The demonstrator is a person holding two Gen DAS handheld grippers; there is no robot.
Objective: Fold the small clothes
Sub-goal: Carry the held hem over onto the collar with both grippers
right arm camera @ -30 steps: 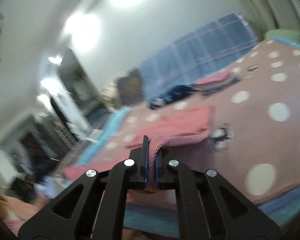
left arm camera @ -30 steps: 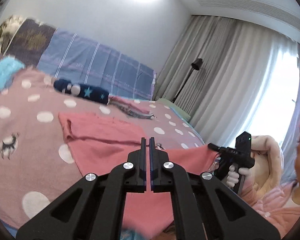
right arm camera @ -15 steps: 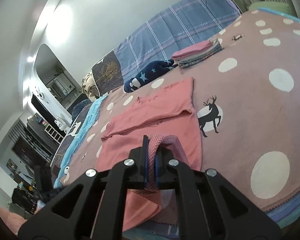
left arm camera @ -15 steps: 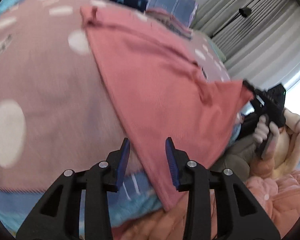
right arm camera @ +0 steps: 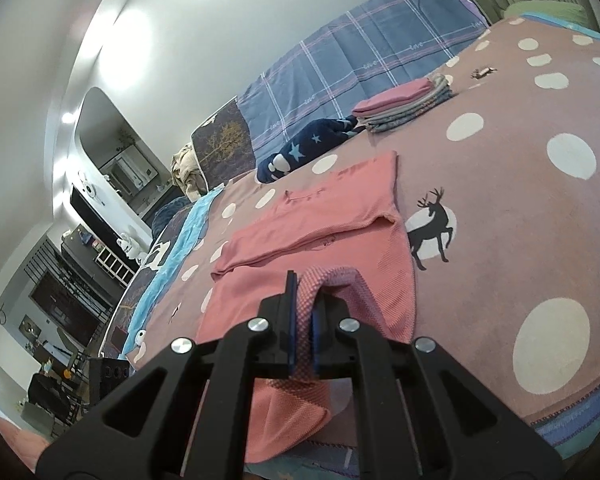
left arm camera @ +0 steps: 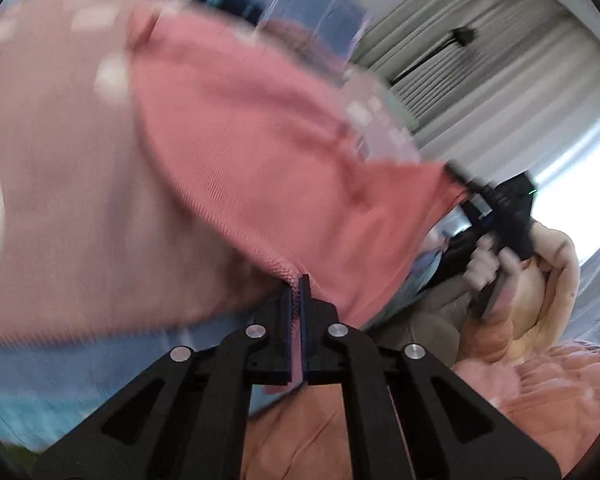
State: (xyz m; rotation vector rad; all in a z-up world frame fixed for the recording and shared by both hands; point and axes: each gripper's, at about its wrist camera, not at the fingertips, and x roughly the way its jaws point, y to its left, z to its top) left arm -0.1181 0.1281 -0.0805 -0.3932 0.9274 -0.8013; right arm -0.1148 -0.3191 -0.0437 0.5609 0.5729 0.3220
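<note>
A pink knit garment (right arm camera: 324,236) lies spread on the pink polka-dot bedspread (right arm camera: 520,208), its sleeves folded across the upper part. My right gripper (right arm camera: 303,292) is shut on the garment's near hem corner, with fabric bunched between the pads. In the blurred left wrist view the same garment (left arm camera: 268,152) stretches across the bed, and my left gripper (left arm camera: 299,284) is shut on its other near hem corner. The right gripper (left arm camera: 496,208) also shows there, holding the far corner taut at the bed's edge.
A stack of folded clothes (right arm camera: 404,106) and a navy star-print roll (right arm camera: 312,148) sit near the plaid headboard cover (right arm camera: 360,52). A blue blanket (right arm camera: 180,240) runs along the left side. Curtains and a floor lamp (left arm camera: 460,36) stand beyond the bed.
My left gripper opened, dropped to the near hem and has closed on it. My right gripper kept its grip and steadied at the bed's edge.
</note>
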